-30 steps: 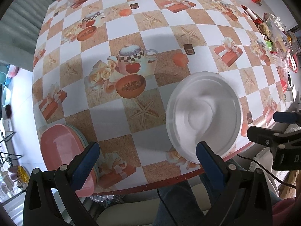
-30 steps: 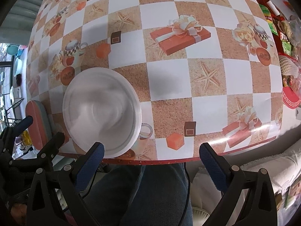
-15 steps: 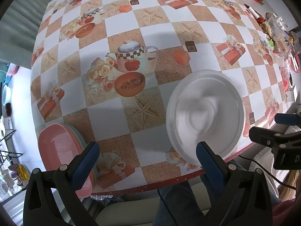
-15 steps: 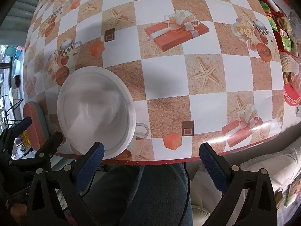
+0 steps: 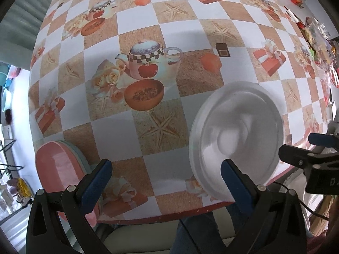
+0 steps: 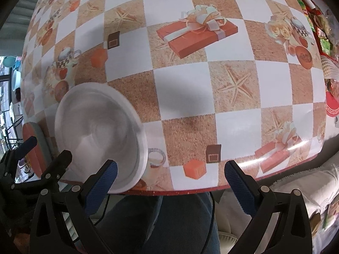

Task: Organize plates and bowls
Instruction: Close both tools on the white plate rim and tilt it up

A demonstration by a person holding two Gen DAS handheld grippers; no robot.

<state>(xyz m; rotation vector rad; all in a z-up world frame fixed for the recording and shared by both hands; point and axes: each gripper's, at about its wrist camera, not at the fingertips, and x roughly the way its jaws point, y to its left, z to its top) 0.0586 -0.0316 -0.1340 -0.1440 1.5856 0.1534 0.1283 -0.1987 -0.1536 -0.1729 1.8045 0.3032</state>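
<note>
Round white shallow plate point(image 5: 235, 139), lying flat on the checked orange-and-white printed tablecloth point(image 5: 161, 31), its near rim just overhanging the table's red edge band point(image 6: 190, 190). To the left of the white plate, well apart from it at the same near edge, stands a stack of oval dishes, salmon-pink on top with pale green beneath point(image 5: 57, 169). Left gripper point(image 5: 163, 182) hangs above the table edge between the white plate and the stack, jaws spread wide and empty; its right blue pad point(image 5: 233, 177) overlaps the plate's near rim in view, contact uncertain. Right gripper point(image 6: 169, 182) hovers to the right of the white plate, jaws likewise wide apart and holding nothing. Judged step: seizing the white plate to carry it to the stack. Best grip is likely on the overhanging rim, one finger under and one over, closing firmly since the smooth rim may slip, then lifting level
</note>
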